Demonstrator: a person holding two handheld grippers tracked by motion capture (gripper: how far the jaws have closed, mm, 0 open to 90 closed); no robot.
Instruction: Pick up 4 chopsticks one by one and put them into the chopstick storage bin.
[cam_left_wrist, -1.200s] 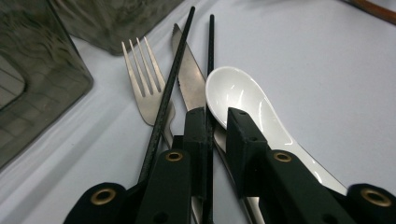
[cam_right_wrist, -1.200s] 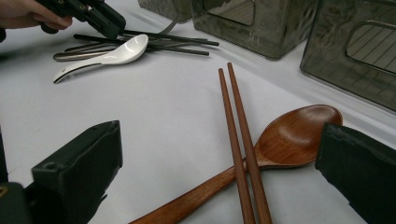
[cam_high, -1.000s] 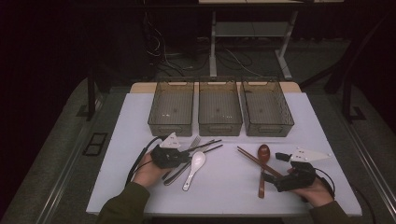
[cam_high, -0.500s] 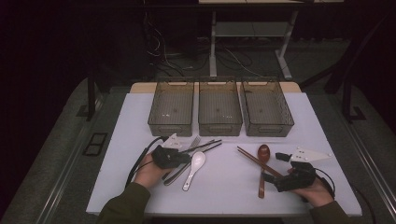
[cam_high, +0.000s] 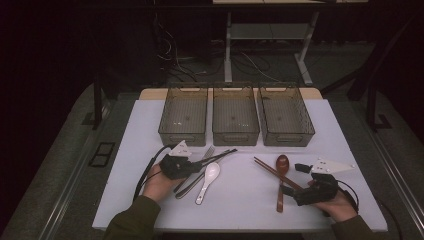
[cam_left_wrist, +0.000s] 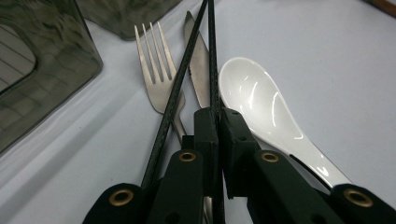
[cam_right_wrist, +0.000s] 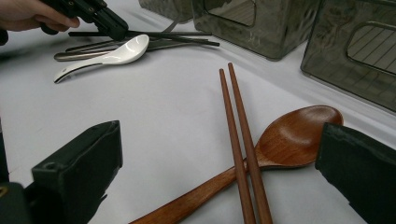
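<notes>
At the left of the white table (cam_high: 240, 205), my left gripper (cam_high: 197, 166) (cam_left_wrist: 218, 116) is shut on one black chopstick (cam_left_wrist: 210, 56). The second black chopstick (cam_left_wrist: 180, 84) runs along the outside of its left jaw. Under them lie a metal fork (cam_left_wrist: 152, 70), a knife (cam_left_wrist: 198, 65) and a white ceramic spoon (cam_left_wrist: 252, 98) (cam_high: 210, 175). At the right, my right gripper (cam_high: 294, 179) (cam_right_wrist: 219, 144) is open, low over the table. A pair of brown wooden chopsticks (cam_right_wrist: 236, 130) crosses a wooden spoon (cam_right_wrist: 294, 137) between its jaws, and neither jaw touches them.
Three see-through grey bins (cam_high: 184, 131) (cam_high: 235, 132) (cam_high: 286, 134) stand in a row at the back of the table, all empty. Bin walls (cam_left_wrist: 37, 70) (cam_right_wrist: 355, 60) rise close ahead of each gripper. Cables trail from both grippers.
</notes>
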